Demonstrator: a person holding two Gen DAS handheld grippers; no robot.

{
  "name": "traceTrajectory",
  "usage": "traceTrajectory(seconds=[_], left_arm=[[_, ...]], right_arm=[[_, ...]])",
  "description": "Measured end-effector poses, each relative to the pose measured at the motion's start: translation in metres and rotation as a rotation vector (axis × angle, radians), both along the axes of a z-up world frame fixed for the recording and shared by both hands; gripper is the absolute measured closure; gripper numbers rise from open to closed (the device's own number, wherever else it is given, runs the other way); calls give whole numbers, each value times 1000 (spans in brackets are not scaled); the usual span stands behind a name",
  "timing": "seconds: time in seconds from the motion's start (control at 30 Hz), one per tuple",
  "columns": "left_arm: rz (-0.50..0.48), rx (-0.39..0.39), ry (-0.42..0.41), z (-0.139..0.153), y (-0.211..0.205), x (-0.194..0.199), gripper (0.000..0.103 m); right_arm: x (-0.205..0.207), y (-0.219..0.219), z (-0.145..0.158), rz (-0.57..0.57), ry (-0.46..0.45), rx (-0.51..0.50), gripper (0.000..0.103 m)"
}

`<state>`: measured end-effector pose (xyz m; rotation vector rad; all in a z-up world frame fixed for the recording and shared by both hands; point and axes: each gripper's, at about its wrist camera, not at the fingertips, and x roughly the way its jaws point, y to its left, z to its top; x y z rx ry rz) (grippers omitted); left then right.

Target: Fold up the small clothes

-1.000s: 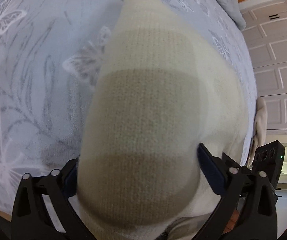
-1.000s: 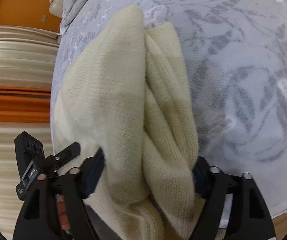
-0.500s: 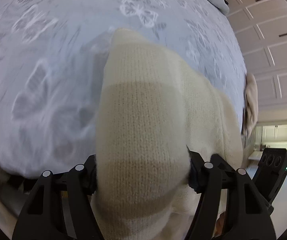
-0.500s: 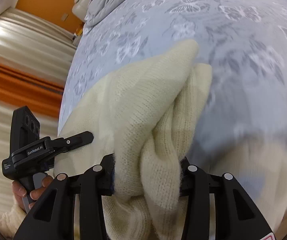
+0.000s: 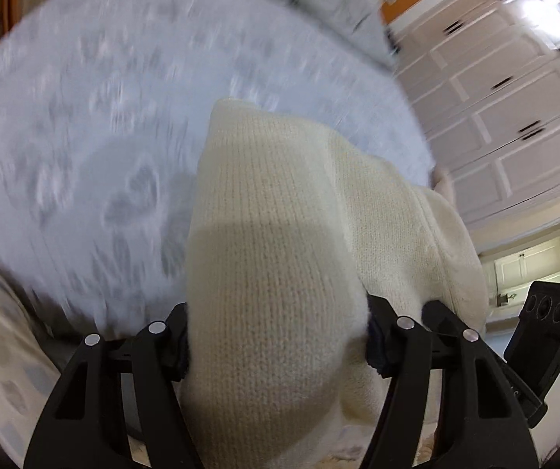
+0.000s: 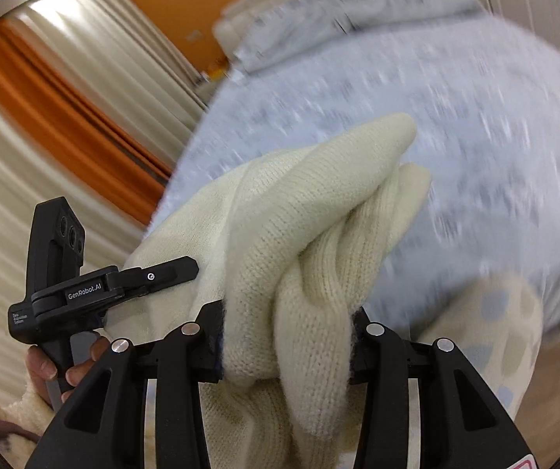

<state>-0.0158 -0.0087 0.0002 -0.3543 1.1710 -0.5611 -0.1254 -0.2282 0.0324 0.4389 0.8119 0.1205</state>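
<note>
A cream knit sweater point(image 5: 272, 215) hangs bunched above the grey butterfly-print bed point(image 5: 84, 117). My left gripper point(image 5: 276, 336) is shut on a thick fold of it, the knit bulging between and over the pads. In the right wrist view the same sweater point(image 6: 319, 203) is twisted into ropy folds, and my right gripper point(image 6: 288, 336) is shut on that bundle. Its far end points toward the bed point(image 6: 475, 136). The cloth below both grips is hidden. A hand point(image 6: 45, 367) holds the left gripper's handle at the lower left.
White wardrobe doors point(image 5: 506, 117) stand at the right of the bed. Cream and orange curtains point(image 6: 65, 117) hang at the left. A grey duvet or pillow point(image 6: 338, 11) lies at the bed's far end. A cream cloth with pale dots point(image 6: 494, 332) hangs at the near edge.
Both grippers have closed on the sweater's folds and risen with it. The bed now looks farther off and blurred, and more of the room shows.
</note>
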Motion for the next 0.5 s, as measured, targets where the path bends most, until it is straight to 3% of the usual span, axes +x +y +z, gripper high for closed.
traceTrajectory(seconds=[0.23,0.4,0.5], left_arm=[[35,-98,-319,114,29,10,40],[60,-138,-522,184,52,16,40],[69,-148,-608,211,64,20,40]], right_arm=[[13,33,104,55,-285,-81,63],[30,48,156,99,-437,-82,63],[43,57,179,134,-502,-76,62]])
